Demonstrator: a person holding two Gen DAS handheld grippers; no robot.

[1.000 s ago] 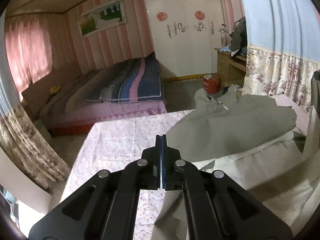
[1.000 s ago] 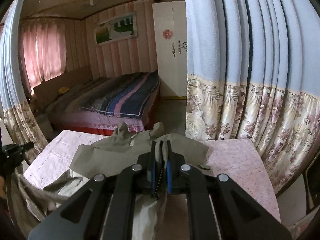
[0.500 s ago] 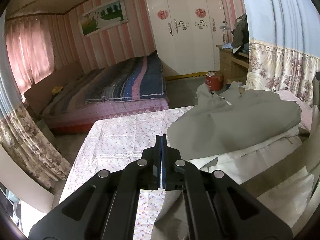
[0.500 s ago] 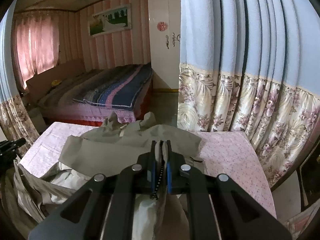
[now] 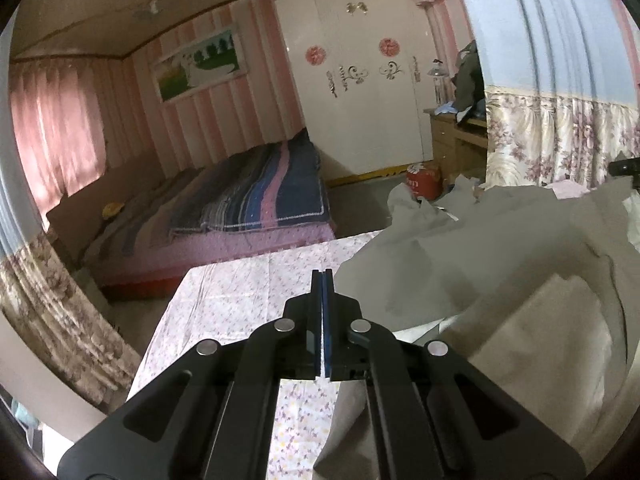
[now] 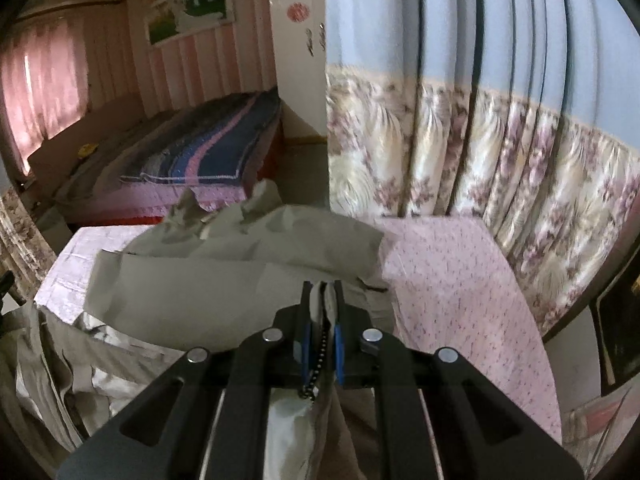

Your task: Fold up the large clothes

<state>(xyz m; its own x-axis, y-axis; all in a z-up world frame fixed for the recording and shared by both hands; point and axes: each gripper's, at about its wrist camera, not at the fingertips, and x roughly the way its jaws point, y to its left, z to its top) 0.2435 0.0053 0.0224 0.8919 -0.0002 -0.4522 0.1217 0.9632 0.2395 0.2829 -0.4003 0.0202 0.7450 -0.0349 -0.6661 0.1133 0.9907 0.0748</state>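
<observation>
No bins or baskets w/ contents visible; only container-like item is a red canister (image 5: 421, 182) on the floor by the white wardrobe (image 5: 356, 92), contents can't tell.

Surface: counter (image 6: 452, 280) covered w/ pink floral cloth. Grey-khaki garment (image 6: 224, 280) lies heaped across it, pale lining showing in folds, part hanging off the near-left edge. In the left wrist view the same garment (image 5: 460, 272) fills the right side, bare counter (image 5: 240, 304) to the left.

Room: bed (image 5: 224, 216) w/ blue/pink striped blanket beyond the counter, pink striped walls, framed picture (image 5: 200, 64), pink window curtain (image 5: 52, 132). Blue curtain w/ floral hem (image 6: 480, 152) hangs just beside the counter's right edge. Wooden dresser (image 5: 456, 140) w/ clothes piled on top, next to the wardrobe.

Left gripper (image 5: 322, 280): jaws pressed together, thin pale edge of garment pinched low betw. the pads, fabric dropping below. Held above counter, pointing toward the bed.

Right gripper (image 6: 325, 292): clamped on a bunched fold of garment, a beaded chain (image 6: 316, 364) dangling betw. the pads. Held over the garment's near-right part.
</observation>
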